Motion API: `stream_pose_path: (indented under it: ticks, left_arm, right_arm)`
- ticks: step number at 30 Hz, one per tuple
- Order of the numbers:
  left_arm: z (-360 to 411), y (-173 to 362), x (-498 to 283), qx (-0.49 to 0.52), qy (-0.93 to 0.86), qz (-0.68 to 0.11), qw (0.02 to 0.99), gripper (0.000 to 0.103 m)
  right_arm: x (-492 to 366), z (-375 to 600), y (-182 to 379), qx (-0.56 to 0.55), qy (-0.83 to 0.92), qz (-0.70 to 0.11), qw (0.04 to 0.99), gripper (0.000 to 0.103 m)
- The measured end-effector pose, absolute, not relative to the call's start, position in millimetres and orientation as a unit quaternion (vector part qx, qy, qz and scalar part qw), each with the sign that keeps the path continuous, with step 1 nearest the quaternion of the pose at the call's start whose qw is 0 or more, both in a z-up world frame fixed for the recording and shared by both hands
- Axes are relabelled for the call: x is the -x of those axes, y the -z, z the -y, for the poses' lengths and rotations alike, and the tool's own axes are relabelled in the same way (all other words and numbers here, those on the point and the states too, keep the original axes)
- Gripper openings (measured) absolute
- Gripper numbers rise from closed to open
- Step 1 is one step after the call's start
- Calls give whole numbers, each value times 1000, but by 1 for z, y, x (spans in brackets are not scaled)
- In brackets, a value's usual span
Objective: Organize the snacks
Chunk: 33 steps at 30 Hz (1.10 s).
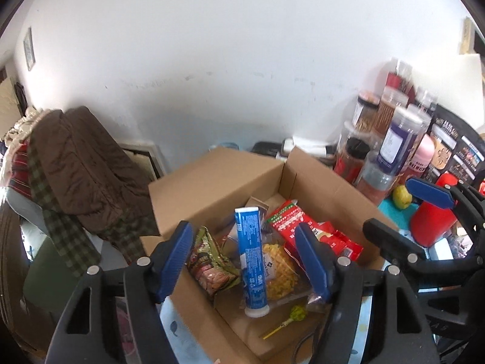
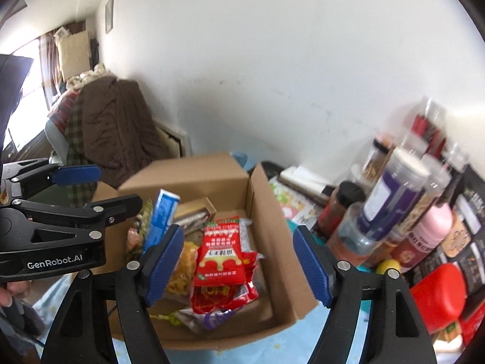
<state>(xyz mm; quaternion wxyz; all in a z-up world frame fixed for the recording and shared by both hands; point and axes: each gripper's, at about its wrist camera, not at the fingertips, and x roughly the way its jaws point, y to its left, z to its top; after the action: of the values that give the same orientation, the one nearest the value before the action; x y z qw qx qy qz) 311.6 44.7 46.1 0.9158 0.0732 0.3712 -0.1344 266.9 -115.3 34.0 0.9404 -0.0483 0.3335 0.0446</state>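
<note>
Several snack packets already lie inside the open brown cardboard box [image 1: 218, 179], which stands on a pale blue patterned tablecloth [image 2: 291, 345] near the wall. A tall blue cylindrical tube with a white cap [image 1: 251, 257] leans upright among them; it looks stiff and light, and its smooth skin may slip, so a grip across the middle of its barrel seems safest. Beside it sit a green crinkly foil packet [image 1: 212, 261], a clear bag of yellow puffed pieces [image 1: 280, 270] and a red printed foil pouch [image 2: 219, 256]. These look soft and crushable, best pinched at a sealed edge rather than over the contents. A green lollipop on a yellow stick [image 1: 292, 317] lies on the box floor at the near end, small and fiddly; the stick is the likely hold.

The left gripper [image 1: 253, 262] and the right gripper [image 2: 242, 265] both hover above the box with jaws spread apart and nothing between the pads.

To the right of the box, clear plastic jars with dark contents [image 1: 394, 133] crowd together with a pink bottle [image 2: 432, 227] and a red plastic container [image 2: 438, 297].
</note>
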Motion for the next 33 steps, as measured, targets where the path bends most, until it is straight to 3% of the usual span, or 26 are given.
stream_pose_path:
  ticks: [5, 14, 33]
  left_arm:
    - [-55, -70, -286, -70, 131, -341, 928, 75]
    - [-76, -97, -238, -62, 134, -302, 942, 76]
    - [-98, -92, -158, -66, 138, -278, 948, 76]
  right_arm:
    - [-242, 111, -58, 45, -42, -304, 951, 81]
    - [-198, 101, -86, 44, -32, -267, 962, 87]
    - [-120, 79, -81, 44, -12, -246, 968, 93]
